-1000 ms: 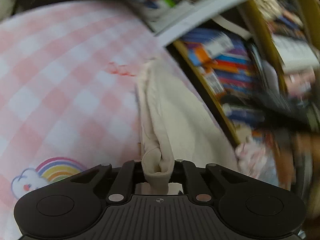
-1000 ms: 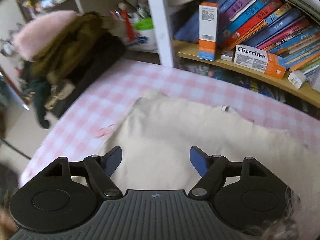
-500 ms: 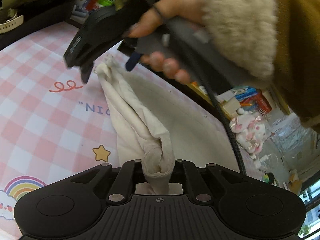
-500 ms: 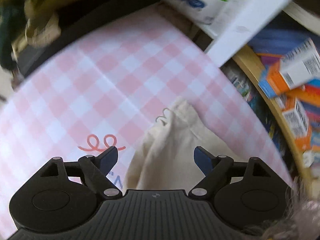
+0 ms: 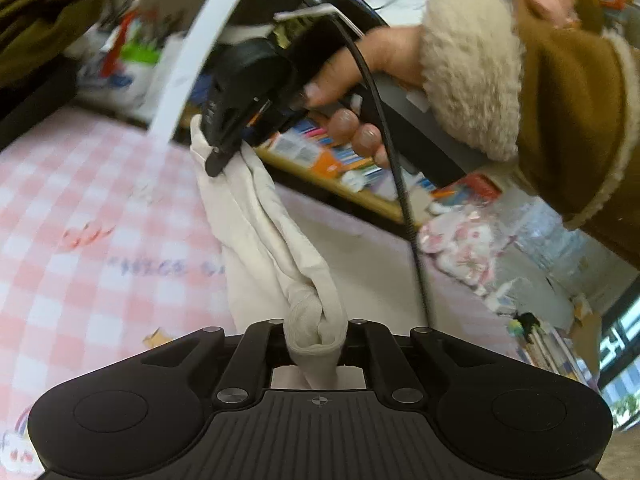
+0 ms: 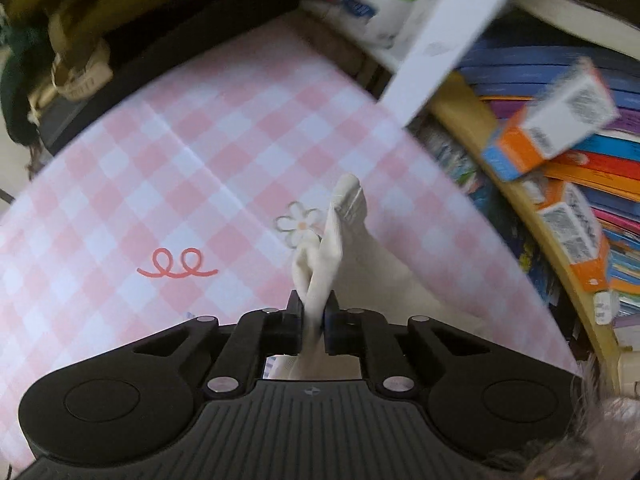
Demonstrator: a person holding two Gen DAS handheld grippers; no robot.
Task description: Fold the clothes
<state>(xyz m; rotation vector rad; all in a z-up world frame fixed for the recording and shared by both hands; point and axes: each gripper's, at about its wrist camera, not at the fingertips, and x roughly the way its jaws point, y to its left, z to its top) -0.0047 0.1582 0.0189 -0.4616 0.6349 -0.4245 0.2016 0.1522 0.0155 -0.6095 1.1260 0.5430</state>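
Because both grippers have it by an edge, the cloth (image 5: 264,240) hangs partly lifted over the bench (image 5: 80,240), a cream garment strung between the two holds with the rest of it trailing down onto the pink checked cover. The left gripper (image 5: 316,344) has its jaws closed on a bunched wad of fabric. The right gripper (image 6: 313,320) is likewise clamped tight, a thin pinched fold rising up out of it; in the left view it shows at the far end of the stretched edge, gripped by the person's hand (image 5: 352,96).

The cloth looks light, soft and limp. It will likely sag and twist wherever it is unsupported, and it has already roped up into a thick cord at the left hold. Corners or a hem, taken flat, would probably serve better than bunched handfuls, since a wad tends to carry creases into the fold.

Around it, the bench is bare apart from printed motifs: a flower (image 6: 298,224) and a red squiggle (image 6: 178,266). A shelf (image 6: 560,208) of books and boxes runs close along the far edge, and a white post (image 6: 448,36) stands near the right gripper. A swing outward could catch either.
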